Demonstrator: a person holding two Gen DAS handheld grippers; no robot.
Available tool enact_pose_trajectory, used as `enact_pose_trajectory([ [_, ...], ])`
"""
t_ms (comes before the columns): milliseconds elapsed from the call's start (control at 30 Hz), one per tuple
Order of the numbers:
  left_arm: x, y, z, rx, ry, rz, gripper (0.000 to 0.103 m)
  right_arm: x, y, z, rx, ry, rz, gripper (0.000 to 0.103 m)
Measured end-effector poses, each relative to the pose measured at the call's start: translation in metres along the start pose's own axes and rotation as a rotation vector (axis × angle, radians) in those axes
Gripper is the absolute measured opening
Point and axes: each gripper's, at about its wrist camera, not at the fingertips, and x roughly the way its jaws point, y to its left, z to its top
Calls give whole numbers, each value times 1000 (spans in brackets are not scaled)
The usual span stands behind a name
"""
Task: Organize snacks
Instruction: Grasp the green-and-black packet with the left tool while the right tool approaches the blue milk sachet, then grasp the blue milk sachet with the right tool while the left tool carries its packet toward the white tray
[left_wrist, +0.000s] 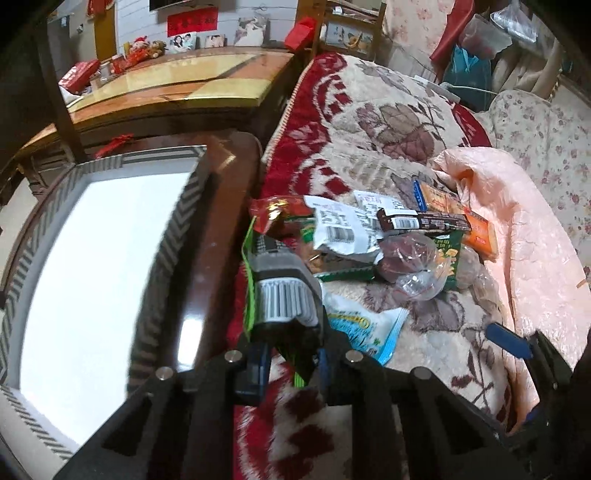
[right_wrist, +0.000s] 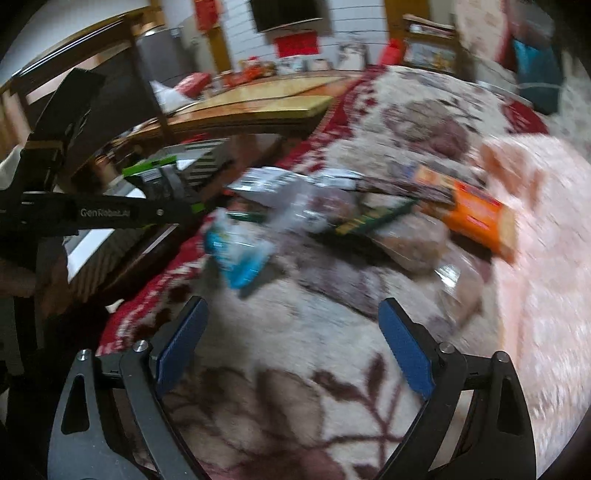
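Nearest, the left gripper (left_wrist: 290, 354) is clamped on one green-edged packet (left_wrist: 275, 291), held above the red and cream blanket (left_wrist: 424, 332). The right gripper (right_wrist: 291, 347) stands wide apart over the same blanket, holding nothing. Just past them lies one blue and white packet (left_wrist: 364, 326). Farther on, the snack pile (left_wrist: 388, 236) holds two white packets, one dark bar, one orange packet and one clear bag. One white tray (left_wrist: 85, 280) sits left.
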Motion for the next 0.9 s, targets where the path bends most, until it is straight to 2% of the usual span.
enact_pose_trajectory([
  [133, -9, 5, -6, -3, -8, 13, 22, 18, 9, 12, -66, 56, 75, 84],
  [200, -13, 7, -8, -1, -18, 23, 22, 25, 12, 17, -94, 82, 95, 77],
  [267, -17, 8, -9, 7, -27, 39, 22, 31, 17, 23, -128, 101, 120, 77],
  [367, -21, 13, -7, 9, -31, 50, 22, 37, 33, 34, -223, 115, 140, 77],
  [533, -25, 26, -6, -23, -38, 51, 22, 53, 53, 50, -365, 141, 122, 74],
  [600, -25, 30, -5, -33, -37, 51, 22, 65, 55, 55, -395, 178, 118, 62],
  [733, -25, 36, -6, -44, -36, 53, 22, 85, 57, 56, -437, 238, 78, 60],
  [800, -24, 39, -7, -51, -34, 55, 22, 90, 58, 55, -463, 264, 59, 40],
  [867, -23, 41, -8, -56, -30, 53, 22, 91, 59, 55, -477, 264, 38, 31],
  [900, -22, 41, -8, -56, -29, 53, 22, 92, 58, 56, -474, 268, 37, 30],
])
